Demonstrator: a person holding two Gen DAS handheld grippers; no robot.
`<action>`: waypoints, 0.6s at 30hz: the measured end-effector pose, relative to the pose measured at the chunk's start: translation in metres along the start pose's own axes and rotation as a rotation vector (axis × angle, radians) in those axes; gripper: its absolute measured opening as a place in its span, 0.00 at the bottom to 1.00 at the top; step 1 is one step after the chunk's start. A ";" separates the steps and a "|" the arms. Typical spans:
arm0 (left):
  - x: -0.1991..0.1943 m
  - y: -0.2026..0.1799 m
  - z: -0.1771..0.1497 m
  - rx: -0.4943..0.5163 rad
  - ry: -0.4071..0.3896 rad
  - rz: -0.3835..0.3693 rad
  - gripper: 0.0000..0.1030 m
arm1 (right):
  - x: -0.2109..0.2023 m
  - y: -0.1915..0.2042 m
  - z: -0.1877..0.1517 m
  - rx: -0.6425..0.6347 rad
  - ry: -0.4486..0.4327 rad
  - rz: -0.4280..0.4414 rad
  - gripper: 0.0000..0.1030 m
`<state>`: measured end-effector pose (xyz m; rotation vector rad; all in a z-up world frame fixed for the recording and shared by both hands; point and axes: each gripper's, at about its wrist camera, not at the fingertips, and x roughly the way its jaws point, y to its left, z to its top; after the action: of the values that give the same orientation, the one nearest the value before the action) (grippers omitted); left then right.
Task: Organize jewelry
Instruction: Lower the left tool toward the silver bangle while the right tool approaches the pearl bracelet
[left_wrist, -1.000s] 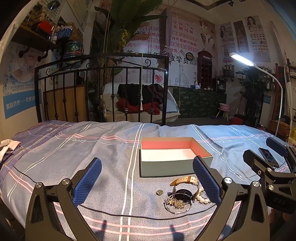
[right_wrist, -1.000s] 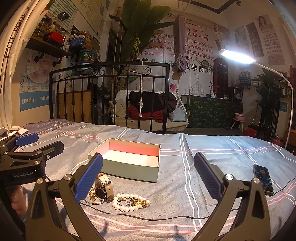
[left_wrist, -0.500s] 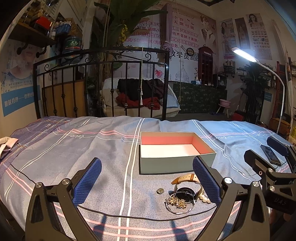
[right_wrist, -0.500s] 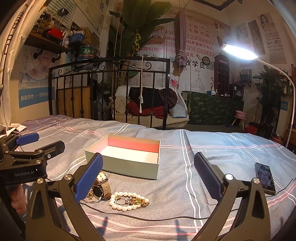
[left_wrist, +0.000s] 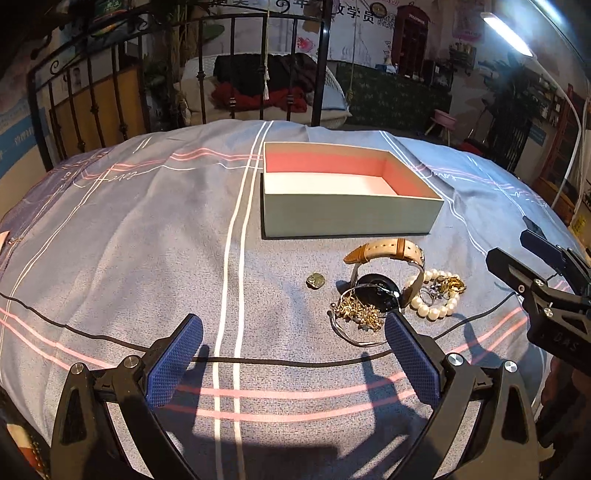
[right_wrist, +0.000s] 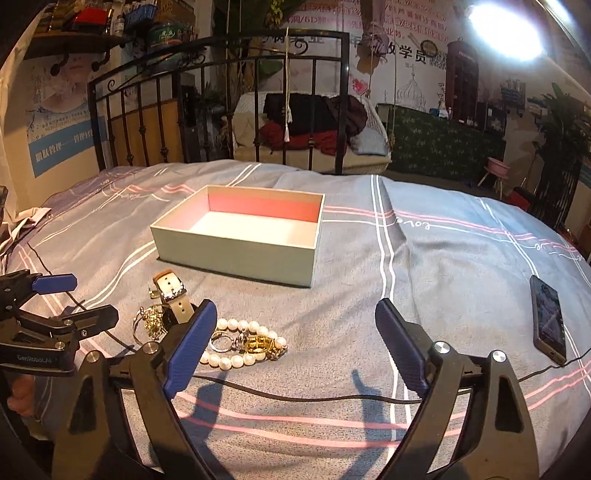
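We see the jewelry lying in a small heap on the bedspread (left_wrist: 147, 229), just in front of the open box (left_wrist: 351, 218), which is pale green outside and pink inside. Nearest the box lies a watch (left_wrist: 384, 273) with a tan strap and dark face. Touching it on the side away from the box is a tangle of gold chain (left_wrist: 360, 314) with a thin bangle. A pearl bracelet (right_wrist: 240, 341), with a ring and gold pieces on it, lies just beside the watch. A small round charm (left_wrist: 315, 280) sits apart from the heap, also in front of the box.

Our left gripper (left_wrist: 291, 360) hangs over the bedspread in front of the box, jaws wide, nothing between them. Our right gripper (right_wrist: 291, 341) has just been narrowing its jaws slightly; they stand wide with nothing gripped. A black cable (right_wrist: 295, 395) crosses the bedspread in front of the heap. A phone (right_wrist: 547, 319) lies well away from the box.
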<state>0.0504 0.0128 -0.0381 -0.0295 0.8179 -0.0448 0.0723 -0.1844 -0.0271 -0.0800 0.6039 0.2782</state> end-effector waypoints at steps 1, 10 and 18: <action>0.005 -0.002 0.000 0.006 0.011 -0.004 0.93 | 0.006 0.001 -0.001 -0.006 0.017 0.004 0.84; 0.020 -0.020 0.002 0.080 0.072 -0.015 0.90 | 0.030 -0.005 -0.008 -0.006 0.081 0.027 0.84; 0.041 -0.048 -0.002 0.219 0.091 -0.018 0.82 | 0.044 -0.008 -0.017 -0.018 0.156 0.061 0.82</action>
<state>0.0755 -0.0377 -0.0669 0.1732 0.9001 -0.1531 0.0996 -0.1850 -0.0665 -0.1019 0.7591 0.3383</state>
